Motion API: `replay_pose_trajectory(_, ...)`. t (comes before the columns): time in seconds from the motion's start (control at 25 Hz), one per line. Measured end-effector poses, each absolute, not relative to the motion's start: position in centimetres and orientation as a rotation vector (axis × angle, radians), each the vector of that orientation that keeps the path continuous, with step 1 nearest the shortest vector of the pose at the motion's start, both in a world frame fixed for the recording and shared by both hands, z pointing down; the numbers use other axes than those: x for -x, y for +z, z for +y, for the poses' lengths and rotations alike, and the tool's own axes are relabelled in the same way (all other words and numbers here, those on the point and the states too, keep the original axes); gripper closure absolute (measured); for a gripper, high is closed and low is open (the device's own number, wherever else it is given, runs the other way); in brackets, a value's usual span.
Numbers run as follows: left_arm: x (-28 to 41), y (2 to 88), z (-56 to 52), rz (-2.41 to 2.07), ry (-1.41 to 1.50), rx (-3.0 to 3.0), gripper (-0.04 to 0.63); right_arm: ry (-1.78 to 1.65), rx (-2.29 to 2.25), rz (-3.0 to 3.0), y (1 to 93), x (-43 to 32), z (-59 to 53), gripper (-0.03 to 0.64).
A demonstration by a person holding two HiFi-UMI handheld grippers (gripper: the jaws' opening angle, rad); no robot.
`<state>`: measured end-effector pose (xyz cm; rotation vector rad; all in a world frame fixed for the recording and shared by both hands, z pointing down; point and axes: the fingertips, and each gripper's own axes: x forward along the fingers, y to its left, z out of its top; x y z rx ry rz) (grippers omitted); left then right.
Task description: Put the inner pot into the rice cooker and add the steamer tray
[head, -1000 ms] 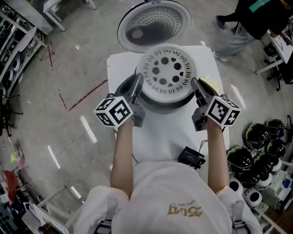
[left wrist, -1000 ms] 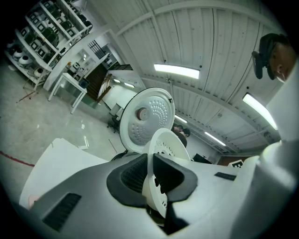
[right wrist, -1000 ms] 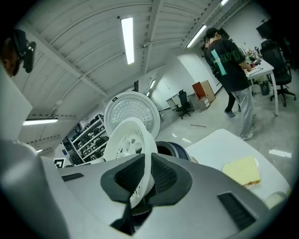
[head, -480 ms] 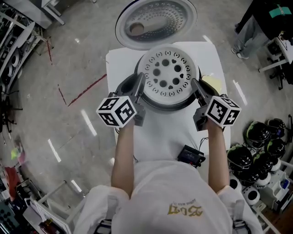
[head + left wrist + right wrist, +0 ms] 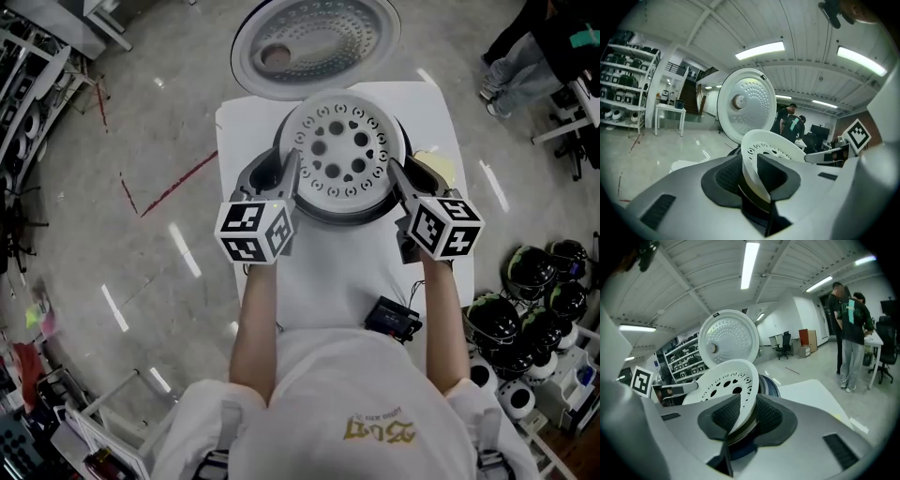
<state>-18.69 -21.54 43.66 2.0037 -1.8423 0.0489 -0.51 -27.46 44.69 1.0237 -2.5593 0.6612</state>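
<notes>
The white perforated steamer tray [image 5: 342,155] lies level on top of the rice cooker [image 5: 323,216], whose round lid [image 5: 314,42] stands open behind it. My left gripper [image 5: 289,176] is at the tray's left rim and my right gripper [image 5: 398,176] at its right rim. In the left gripper view the tray's rim [image 5: 761,154] stands between the jaws of the left gripper [image 5: 750,176]. In the right gripper view the tray [image 5: 726,380] does the same in the right gripper [image 5: 740,416]. Both pairs of jaws have just been opening and the pads look slack on the rim. The inner pot is hidden under the tray.
The cooker stands on a small white table [image 5: 328,272]. A black device with a cable [image 5: 392,321] lies near its front edge, a yellowish item [image 5: 433,167] at its right. Helmets [image 5: 525,309] sit on the floor at right. People [image 5: 848,333] stand beyond the table.
The tray and both grippers have sunk a little onto the cooker. Both marker cubes have rolled, the left one more.
</notes>
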Motion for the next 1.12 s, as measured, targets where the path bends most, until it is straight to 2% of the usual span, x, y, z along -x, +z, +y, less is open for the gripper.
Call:
replay_pose_trajectory(0.24, 18.5, 44.8, -21.9, -1.900, 0.208, -1.995, 0.466, 0.514, -1.039, -2.529, 44.9, 0.2, -27.9, 0.480)
replay_pose_trajectory(0.32, 18.4, 45.0, -21.9, -1.896, 0.230, -1.998, 0.457, 0.460, -1.053, -2.504, 45.2, 0.0, -28.0, 0.517)
replay_pose_trajectory(0.8, 18.6, 44.7, -21.9, -1.893, 0.215, -2.000, 0.454, 0.439, -1.096, -2.506, 44.7, -0.2, -28.3, 0.518)
replay_pose_trajectory(0.96, 18.2, 44.2, -21.1, -1.895, 0.181, -2.003, 0.474, 0.451, -1.133, -2.531, 44.1, -1.1, -27.6, 0.523)
replay_pose_trajectory(1.12, 17.7, 43.7, -20.2, -1.882, 0.155, -2.018, 0.519, 0.550, -1.116, -2.601, 43.5, -1.3, -26.2, 0.558)
